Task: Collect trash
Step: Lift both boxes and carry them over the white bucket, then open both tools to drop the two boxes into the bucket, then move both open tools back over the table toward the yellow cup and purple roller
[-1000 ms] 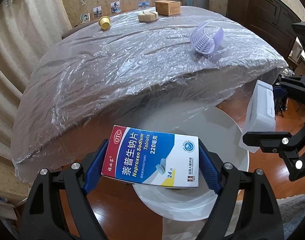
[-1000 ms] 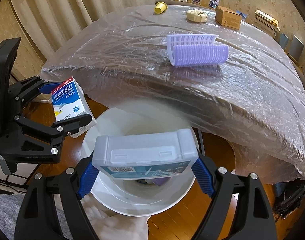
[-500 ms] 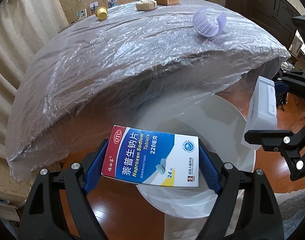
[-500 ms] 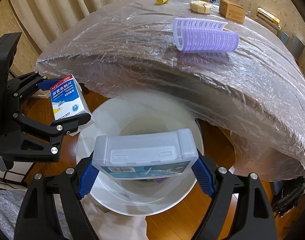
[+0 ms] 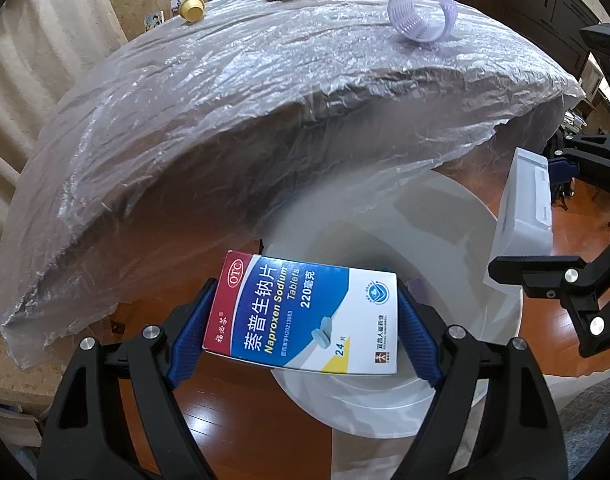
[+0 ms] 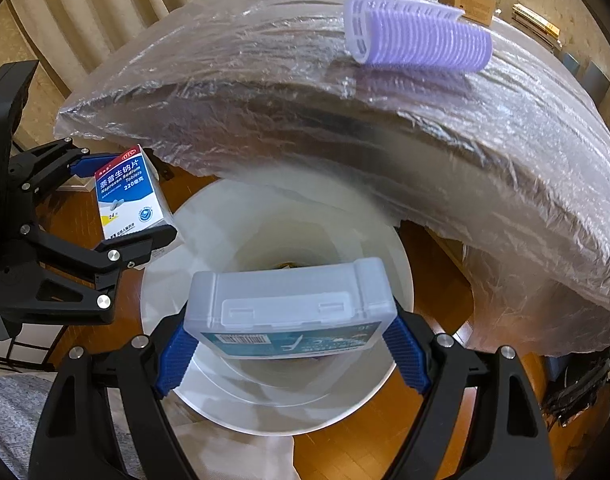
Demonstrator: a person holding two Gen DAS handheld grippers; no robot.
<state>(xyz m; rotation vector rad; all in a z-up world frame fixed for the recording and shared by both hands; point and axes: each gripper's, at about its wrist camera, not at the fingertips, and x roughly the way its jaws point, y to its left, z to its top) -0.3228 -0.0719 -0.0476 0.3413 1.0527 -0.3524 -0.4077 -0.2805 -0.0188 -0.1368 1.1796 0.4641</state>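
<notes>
The blue, white and red cardboard medicine box [image 5: 301,316] was clamped by its two short ends between the blue pads of the left gripper [image 5: 303,326], whose jaws stood fairly wide because the box filled them. It hung above the near left rim of the round white plastic bin [image 6: 397,240] on the wooden floor. The translucent white plastic case with a printed label [image 6: 287,308] was held in the same way by the right gripper [image 6: 291,350], and it hung over the open mouth of the bin, near its middle.

Compared with one second before, both grippers had come lower: the bin looked bigger and closer in both views, and the edge of the table covered with crinkled clear plastic film [image 5: 265,92] had risen in the picture. The grips themselves had not changed. I judge that both pieces of trash were almost ready to be let go, though the medicine box probably needed to move more to the right first.

On the table, farther away, the purple plastic hair roller [image 6: 417,36] and the small yellow cup [image 5: 192,9] remained to be collected.
</notes>
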